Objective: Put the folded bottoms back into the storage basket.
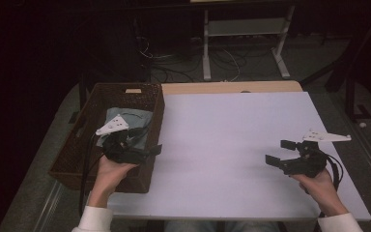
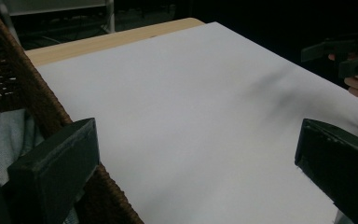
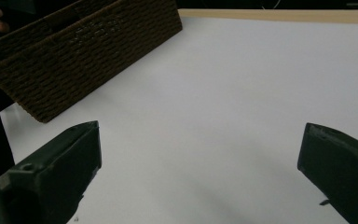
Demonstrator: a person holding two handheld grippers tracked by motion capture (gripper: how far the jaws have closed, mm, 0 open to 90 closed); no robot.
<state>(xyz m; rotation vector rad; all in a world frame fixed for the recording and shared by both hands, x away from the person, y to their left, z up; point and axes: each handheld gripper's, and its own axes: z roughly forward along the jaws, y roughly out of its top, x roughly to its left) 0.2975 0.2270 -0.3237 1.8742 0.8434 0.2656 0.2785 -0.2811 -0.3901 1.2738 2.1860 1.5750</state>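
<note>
A dark woven basket (image 1: 77, 145) stands on the left of the white table (image 1: 232, 125), with a pale blue denim cloth (image 1: 128, 118) lying in it. My left gripper (image 1: 145, 141) hovers open over the basket's right wall, jaws wide apart and empty. In the left gripper view, the left gripper (image 2: 196, 158) straddles the basket wall (image 2: 37, 93), with denim (image 2: 0, 140) at the left. My right gripper (image 1: 278, 152) is held open above the table's right side, pointing left. From the right gripper view, the right gripper (image 3: 200, 158) has bare table (image 3: 242, 84) between its jaws, and the basket (image 3: 84, 56) lies beyond.
A strip of bare wood (image 1: 232, 87) shows along the table's far edge. Behind it are a white metal frame (image 1: 244, 43) and loose cables (image 1: 174, 63) on the floor. The right hand and its gripper (image 2: 349, 56) appear at the far right of the left gripper view.
</note>
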